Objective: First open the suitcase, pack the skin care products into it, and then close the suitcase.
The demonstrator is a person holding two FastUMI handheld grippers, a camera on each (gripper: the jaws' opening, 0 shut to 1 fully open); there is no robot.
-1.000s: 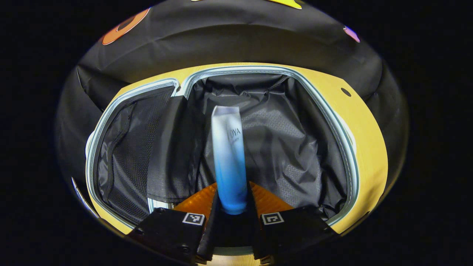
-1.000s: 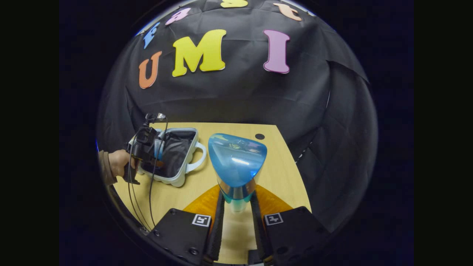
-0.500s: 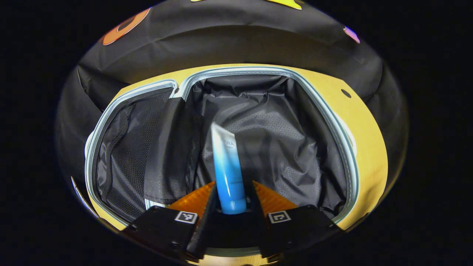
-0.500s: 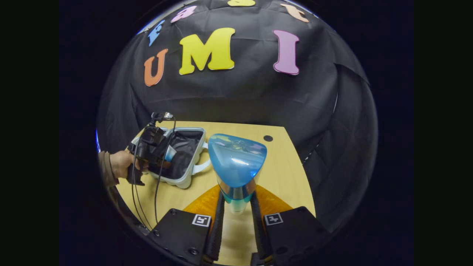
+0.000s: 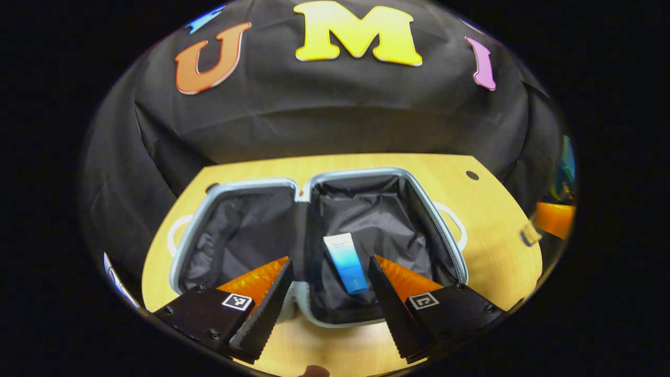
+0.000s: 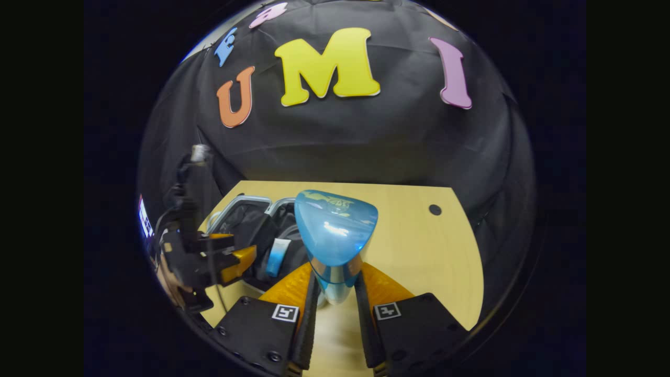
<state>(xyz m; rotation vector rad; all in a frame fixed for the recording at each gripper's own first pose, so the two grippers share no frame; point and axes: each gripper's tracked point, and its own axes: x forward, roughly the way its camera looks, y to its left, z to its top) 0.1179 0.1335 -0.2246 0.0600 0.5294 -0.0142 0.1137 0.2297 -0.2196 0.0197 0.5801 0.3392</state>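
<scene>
**Left tongs wide over the case, right tongs clamped on a bottle**

Our left gripper stands with its fingers spread wide and nothing between them, above the near edge of the open pale-blue hard-shell suitcase lying flat on the light wooden table. Both halves show crumpled black lining. In the right-hand half lies the white-to-blue gradient squeeze tube, cap end nearest us, resting on the lining apart from both fingers. Farther right, our right gripper holds its fingers narrow, both pressing on the neck of the translucent blue bottle with a broad rounded top. From the right gripper view we see the bottle held above the table, just beside the suitcase.
</scene>
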